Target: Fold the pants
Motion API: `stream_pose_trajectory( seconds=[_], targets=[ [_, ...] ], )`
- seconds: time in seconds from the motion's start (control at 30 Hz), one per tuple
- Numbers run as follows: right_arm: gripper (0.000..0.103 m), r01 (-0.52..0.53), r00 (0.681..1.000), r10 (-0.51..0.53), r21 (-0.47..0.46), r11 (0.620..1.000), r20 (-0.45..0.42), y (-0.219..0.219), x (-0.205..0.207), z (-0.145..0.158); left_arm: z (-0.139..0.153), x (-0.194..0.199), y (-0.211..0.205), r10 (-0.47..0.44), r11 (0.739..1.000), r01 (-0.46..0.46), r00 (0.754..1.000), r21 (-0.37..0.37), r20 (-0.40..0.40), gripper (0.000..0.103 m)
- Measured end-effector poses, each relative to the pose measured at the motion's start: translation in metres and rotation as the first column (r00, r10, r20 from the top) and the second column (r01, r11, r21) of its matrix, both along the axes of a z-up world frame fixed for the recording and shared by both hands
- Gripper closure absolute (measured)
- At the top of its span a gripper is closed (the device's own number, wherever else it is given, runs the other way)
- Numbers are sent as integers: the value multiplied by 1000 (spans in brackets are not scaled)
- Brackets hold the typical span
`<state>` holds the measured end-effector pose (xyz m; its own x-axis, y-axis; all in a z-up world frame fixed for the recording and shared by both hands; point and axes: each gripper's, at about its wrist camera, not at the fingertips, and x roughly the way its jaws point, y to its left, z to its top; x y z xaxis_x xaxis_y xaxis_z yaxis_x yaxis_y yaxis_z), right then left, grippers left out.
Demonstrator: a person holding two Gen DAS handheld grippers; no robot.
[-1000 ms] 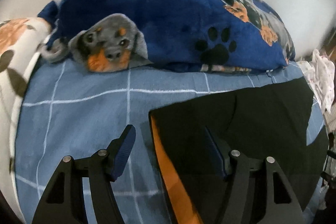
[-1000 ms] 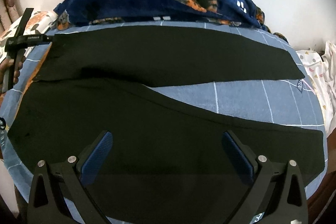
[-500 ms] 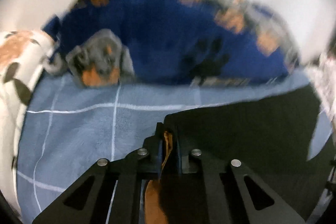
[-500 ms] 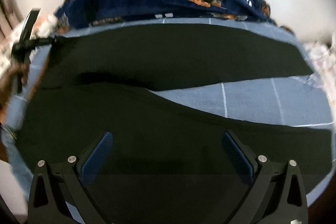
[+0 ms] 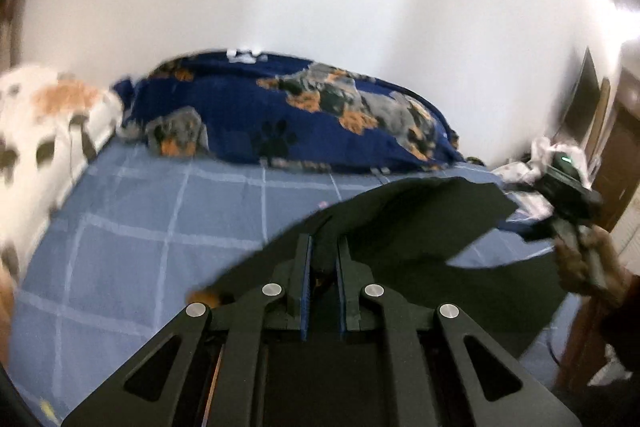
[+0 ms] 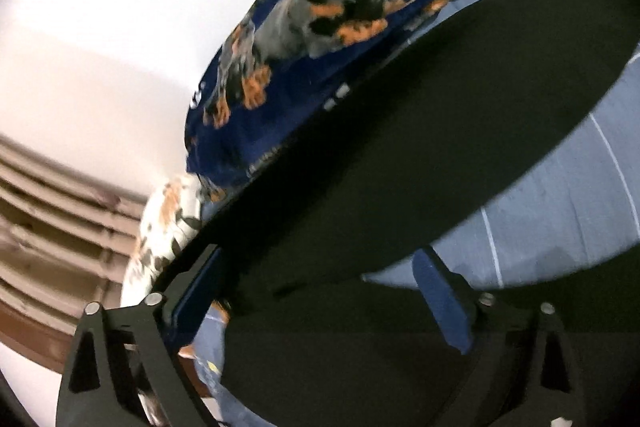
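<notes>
Pants [image 5: 404,227], black, lie lengthwise left to right across the blue checked bed [image 5: 152,227], one corner lifted off it. The left hand-held gripper [image 5: 323,267] is clenched on that raised edge, so it is nearer; cloth runs away to its right. The right hand-held gripper [image 6: 320,291] is closing, cloth between its fingers, though blur hides whether they touch yet. Far side: a dog-print blanket [image 5: 280,123]. Left bed is open.

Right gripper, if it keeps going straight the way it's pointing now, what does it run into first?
Probably the black pants. The right gripper is closing, its pads not yet pressing, with black cloth straight ahead between them; the blue checked sheet lies beyond. Depth is unclear.
</notes>
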<state>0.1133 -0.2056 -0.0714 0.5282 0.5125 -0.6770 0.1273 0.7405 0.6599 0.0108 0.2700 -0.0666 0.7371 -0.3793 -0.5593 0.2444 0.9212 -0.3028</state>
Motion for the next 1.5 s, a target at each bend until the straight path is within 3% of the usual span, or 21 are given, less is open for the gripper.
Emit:
stream_pose_trajectory(
  seconds=[0.17,0.27,0.3,0.37,0.4,0.57,0.77,1.1,1.5],
  targets=[
    [14,60,997,-54,95,994,-60,-19,39,-16,-10,-30,-7,11,999,-14,999,-50,-52,92],
    [25,85,990,-67,141,986,-126,-30,58,-35,-14,-35,-8,25,997,-30,997,-64,-78,92],
    [34,89,987,-67,146,985,-148,-32,63,-41,-15,-36,-8,29,997,-34,996,-66,-83,92],
    [67,84,980,-57,140,987,-190,-34,74,-52,-15,-36,-9,37,997,-43,994,-66,-100,91],
    [92,83,978,-54,140,987,-202,-34,75,-56,-16,-36,-9,40,997,-46,993,-60,-109,91],
    [96,52,993,-37,129,990,-114,-33,48,-41,-16,-39,-2,66,997,-70,989,-22,-133,91],
    [96,8,998,-2,103,995,-60,-23,-25,-23,-23,-52,14,106,994,-104,979,21,-174,91],
    [98,18,987,1,121,992,-158,-17,-124,-61,-44,-80,28,143,989,-134,961,57,-235,90],
    [98,20,962,19,137,990,-272,-6,-166,-99,-67,-103,29,163,986,-144,940,83,-299,89]
  ],
)
